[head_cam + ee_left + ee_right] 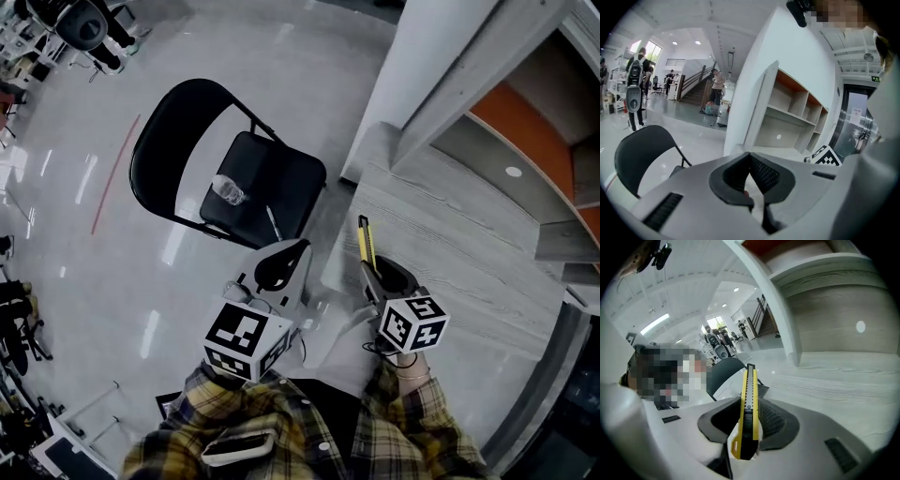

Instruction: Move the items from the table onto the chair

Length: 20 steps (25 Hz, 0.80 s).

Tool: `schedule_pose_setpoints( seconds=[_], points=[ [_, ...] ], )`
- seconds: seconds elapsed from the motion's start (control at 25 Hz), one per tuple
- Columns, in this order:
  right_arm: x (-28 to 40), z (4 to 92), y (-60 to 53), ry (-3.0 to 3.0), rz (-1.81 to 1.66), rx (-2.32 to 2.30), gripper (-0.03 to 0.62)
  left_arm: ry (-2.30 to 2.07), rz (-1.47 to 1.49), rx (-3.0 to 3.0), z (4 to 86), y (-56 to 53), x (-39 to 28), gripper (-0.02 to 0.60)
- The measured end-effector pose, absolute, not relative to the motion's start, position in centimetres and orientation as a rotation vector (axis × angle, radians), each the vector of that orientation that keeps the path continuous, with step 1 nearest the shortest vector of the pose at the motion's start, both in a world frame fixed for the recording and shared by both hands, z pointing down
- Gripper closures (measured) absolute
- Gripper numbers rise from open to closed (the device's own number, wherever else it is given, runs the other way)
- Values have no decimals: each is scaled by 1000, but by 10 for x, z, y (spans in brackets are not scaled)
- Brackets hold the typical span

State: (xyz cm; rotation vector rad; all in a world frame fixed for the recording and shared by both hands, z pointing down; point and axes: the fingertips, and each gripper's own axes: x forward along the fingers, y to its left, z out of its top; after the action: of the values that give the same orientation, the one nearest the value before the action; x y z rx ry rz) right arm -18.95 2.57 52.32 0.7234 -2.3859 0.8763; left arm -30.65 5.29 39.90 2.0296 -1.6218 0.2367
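A black folding chair (173, 127) stands on the floor to the left of the grey wood table (450, 244). A clear plastic cup (228, 190) and a thin stick-like item (273, 223) lie on its seat. My right gripper (369, 266) is shut on a yellow utility knife (364, 239), over the table's left edge. In the right gripper view the knife (750, 380) stands upright between the jaws of the right gripper (750, 402). My left gripper (300, 247) hovers near the seat's front corner, its jaws shut with nothing between them. The left gripper (750, 155) points past the chair back (642, 150).
A white shelf unit with orange backing (525, 122) rises behind the table, also seen as open shelves (797, 112). A white pillar (441, 56) stands beside the chair. An office chair (84, 23) and people stand far off on the shiny floor.
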Motion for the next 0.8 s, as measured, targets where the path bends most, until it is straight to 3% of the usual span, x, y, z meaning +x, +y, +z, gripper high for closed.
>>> schedule_pose_setpoints(
  seconds=[0.48, 0.8],
  points=[
    [-381, 614, 97, -2323, 920, 394, 468, -1767, 152, 1683, 502, 150, -450, 578],
    [-446, 739, 107, -2198, 918, 401, 468, -1773, 79, 1492, 596, 188, -484, 578]
  ],
)
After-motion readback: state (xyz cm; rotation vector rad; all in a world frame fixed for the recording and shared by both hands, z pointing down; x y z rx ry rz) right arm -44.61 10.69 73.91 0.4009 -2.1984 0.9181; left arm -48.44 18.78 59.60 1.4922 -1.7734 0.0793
